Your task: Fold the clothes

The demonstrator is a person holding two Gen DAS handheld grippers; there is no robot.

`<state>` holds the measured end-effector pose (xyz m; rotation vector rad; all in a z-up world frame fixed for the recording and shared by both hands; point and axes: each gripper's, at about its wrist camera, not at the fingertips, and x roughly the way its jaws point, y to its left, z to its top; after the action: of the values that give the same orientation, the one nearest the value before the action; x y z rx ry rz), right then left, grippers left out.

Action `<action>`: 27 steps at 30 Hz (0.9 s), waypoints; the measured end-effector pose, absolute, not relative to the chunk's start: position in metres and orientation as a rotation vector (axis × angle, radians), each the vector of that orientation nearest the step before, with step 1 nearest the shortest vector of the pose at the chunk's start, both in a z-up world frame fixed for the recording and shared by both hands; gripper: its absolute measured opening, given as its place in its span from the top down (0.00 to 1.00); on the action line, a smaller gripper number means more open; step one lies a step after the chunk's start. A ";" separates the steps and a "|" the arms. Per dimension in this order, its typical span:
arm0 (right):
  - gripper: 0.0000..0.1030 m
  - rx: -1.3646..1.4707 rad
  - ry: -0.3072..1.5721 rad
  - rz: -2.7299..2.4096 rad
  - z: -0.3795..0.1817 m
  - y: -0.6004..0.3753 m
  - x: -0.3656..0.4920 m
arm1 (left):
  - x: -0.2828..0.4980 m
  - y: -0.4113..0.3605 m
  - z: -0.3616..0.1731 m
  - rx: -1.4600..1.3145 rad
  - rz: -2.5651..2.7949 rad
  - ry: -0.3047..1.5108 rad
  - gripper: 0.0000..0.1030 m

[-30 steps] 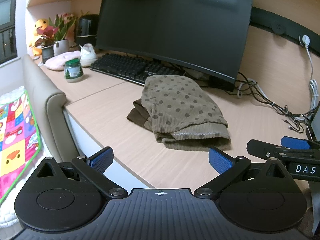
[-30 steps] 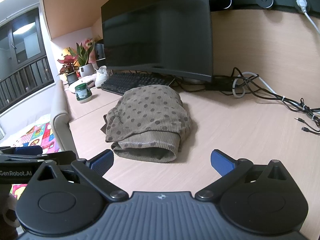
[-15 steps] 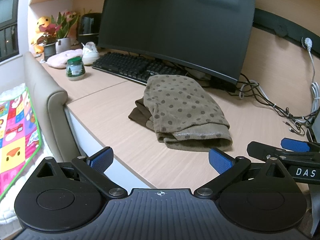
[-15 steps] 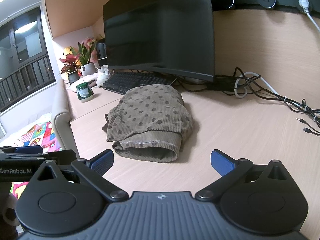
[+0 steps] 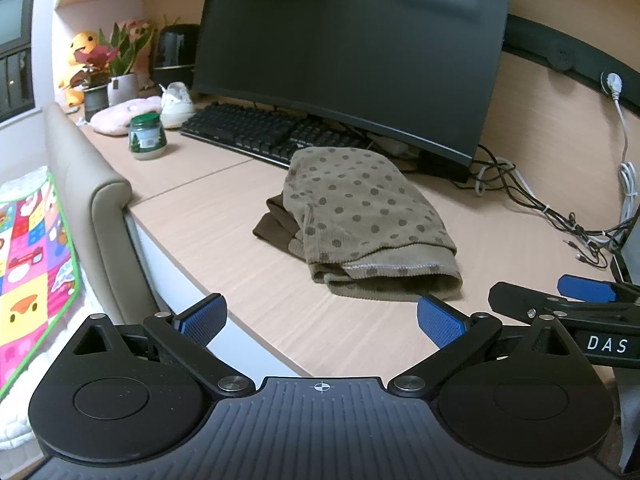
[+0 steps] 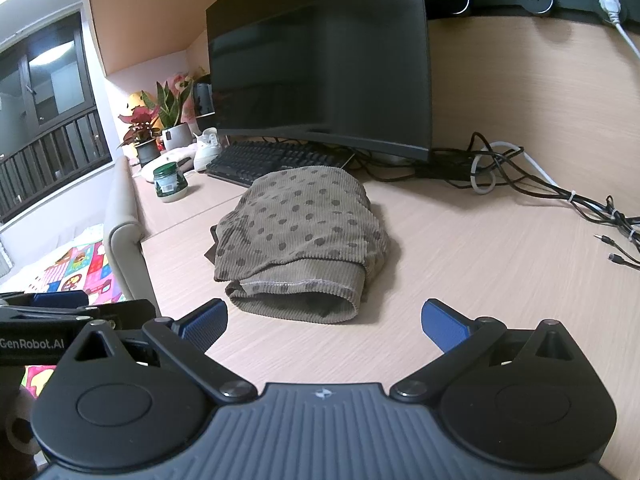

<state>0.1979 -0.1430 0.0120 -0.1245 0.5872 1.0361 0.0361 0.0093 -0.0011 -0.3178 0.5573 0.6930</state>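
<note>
A folded tan corduroy garment with brown dots (image 5: 360,216) lies on the wooden desk (image 5: 208,216), with a dark brown piece showing under its left side. It also shows in the right wrist view (image 6: 300,232). My left gripper (image 5: 320,318) is open and empty, held above the desk's front edge, short of the garment. My right gripper (image 6: 324,322) is open and empty, just in front of the garment's near fold. The right gripper's fingers (image 5: 584,288) show at the right of the left wrist view.
A large dark monitor (image 5: 352,48) and black keyboard (image 5: 256,136) stand behind the garment. A green-lidded jar (image 5: 146,136), potted plants (image 5: 120,68) and a white shoe (image 5: 176,104) sit far left. Cables (image 6: 560,196) lie at the right. A grey padded chair back (image 5: 92,200) is beside the desk.
Both grippers have drifted slightly; the view has shifted a little. The garment has not moved and both grippers stay open.
</note>
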 end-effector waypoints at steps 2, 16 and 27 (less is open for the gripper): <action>0.00 -0.121 0.589 1.034 0.012 -0.143 0.198 | 0.036 0.009 -0.001 -0.319 0.692 0.558 0.00; 0.00 -0.122 0.586 1.025 0.013 -0.146 0.196 | 0.035 0.007 0.000 -0.318 0.692 0.552 0.00; 0.00 -0.122 0.593 1.028 0.011 -0.145 0.196 | 0.033 0.007 -0.002 -0.321 0.699 0.557 0.00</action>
<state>0.1961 -0.1448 0.0114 -0.1223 0.5930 1.0284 0.0333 0.0072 -0.0017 -0.3209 0.5573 0.6990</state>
